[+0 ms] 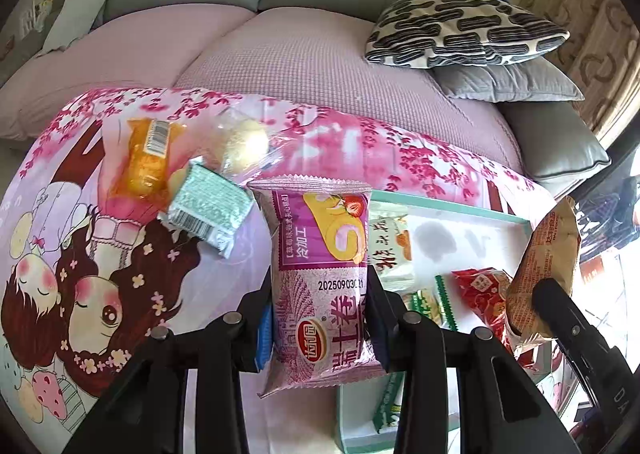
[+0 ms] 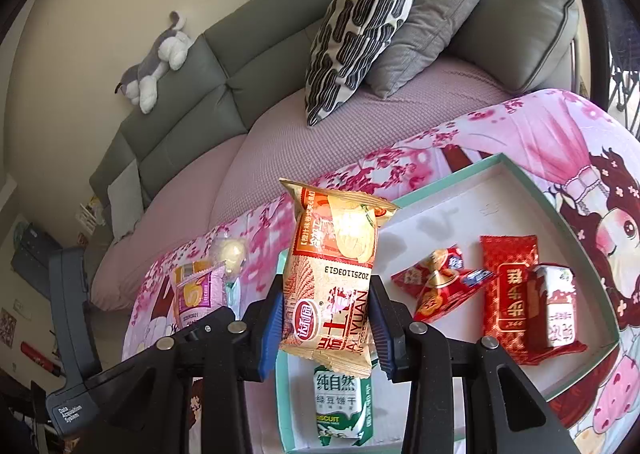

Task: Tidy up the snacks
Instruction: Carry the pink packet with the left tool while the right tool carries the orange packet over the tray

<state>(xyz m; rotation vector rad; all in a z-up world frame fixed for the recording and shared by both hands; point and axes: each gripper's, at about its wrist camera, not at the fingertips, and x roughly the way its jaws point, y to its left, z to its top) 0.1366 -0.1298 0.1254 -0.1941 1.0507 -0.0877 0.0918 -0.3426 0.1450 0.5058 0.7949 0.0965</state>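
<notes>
My left gripper is shut on a purple strawberry roll pack, held upright above the cartoon cloth beside the tray's left rim. My right gripper is shut on an orange roll pack above the white, teal-rimmed tray. In the tray lie two red packs, a white-and-red pack and a green biscuit pack. In the left wrist view the orange pack hangs at the right. In the right wrist view the purple pack shows at the left.
Loose on the pink cartoon cloth lie an orange pack, a clear-wrapped yellow cake and a silver-green pack. Behind is a sofa with patterned and grey pillows. A plush toy sits on its back.
</notes>
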